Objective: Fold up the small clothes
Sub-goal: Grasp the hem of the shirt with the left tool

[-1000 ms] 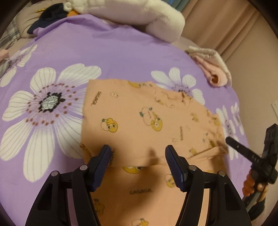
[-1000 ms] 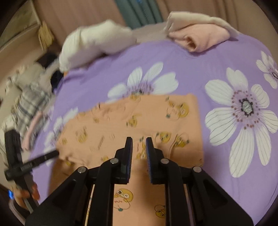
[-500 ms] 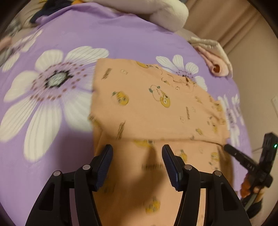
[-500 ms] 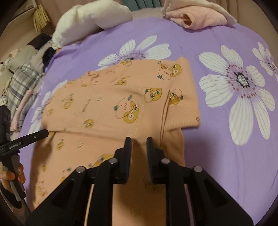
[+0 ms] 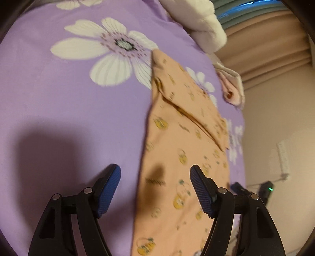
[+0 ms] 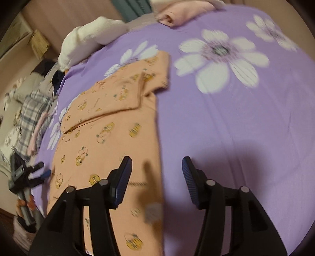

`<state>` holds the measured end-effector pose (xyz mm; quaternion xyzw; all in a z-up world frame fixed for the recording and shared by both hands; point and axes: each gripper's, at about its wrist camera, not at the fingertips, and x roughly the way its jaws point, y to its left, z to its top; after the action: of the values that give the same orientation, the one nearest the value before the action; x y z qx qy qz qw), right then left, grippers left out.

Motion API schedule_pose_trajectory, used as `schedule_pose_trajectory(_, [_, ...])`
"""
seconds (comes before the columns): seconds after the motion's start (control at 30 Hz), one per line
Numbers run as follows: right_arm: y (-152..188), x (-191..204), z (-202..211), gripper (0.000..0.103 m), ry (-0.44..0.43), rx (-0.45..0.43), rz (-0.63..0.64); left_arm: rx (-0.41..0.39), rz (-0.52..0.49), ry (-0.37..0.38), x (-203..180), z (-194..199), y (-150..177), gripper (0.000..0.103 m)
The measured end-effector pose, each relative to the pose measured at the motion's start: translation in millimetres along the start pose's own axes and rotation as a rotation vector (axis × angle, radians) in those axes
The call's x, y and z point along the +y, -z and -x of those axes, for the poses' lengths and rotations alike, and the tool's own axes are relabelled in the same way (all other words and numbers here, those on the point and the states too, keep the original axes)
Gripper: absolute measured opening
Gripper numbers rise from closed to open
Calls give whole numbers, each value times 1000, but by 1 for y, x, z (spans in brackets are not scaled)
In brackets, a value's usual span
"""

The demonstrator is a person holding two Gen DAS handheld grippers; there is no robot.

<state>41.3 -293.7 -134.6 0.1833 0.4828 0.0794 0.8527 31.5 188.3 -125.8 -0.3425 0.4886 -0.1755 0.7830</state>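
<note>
- Because the orange garment (image 5: 183, 157) lies as a long strip down the middle of the bed (image 5: 59, 110), its long axis running away from both cameras, the coming move turns on its two long edges: one hand stands at each.
- The bed, under a purple sheet with large white flowers, carries everything; the garment's far end is already folded over into a flap toward the head of the bed, and the near end runs out of view below both cameras.
- A white plush bundle (image 6: 88, 39) and a rolled pink cloth (image 6: 183, 13) sit at the far edge of the bed; plaid fabric (image 6: 31, 110) lies off its left side, and curtains (image 5: 265, 39) hang behind.
- The left gripper (image 5: 155, 187) straddles the garment's left long edge, its jaws opening, cloth beneath them but not pinched.
- The right gripper (image 6: 156, 177) straddles the right long edge likewise, jaws opening, nothing clamped.
- Judging from this, each hand is about equally near its own edge, so a lengthwise or near-end fold seems the likely next step.
- Both views are blurred, so finer creases cannot be told.
</note>
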Motion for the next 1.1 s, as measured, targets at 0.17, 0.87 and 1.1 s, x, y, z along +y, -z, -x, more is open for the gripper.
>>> schedule_pose_trajectory(0.17, [3, -17, -18, 54, -171, 45, -92, 7, 15, 86, -8, -15, -2, 71])
schedule_pose_trajectory(0.87, [78, 15, -5, 49, -437, 190, -33, 188, -24, 245, -18, -9, 64, 71])
schedule_pose_trajectory(1.1, [76, 31, -19, 46, -441, 193, -11, 175, -46, 190, -35, -25, 57, 60])
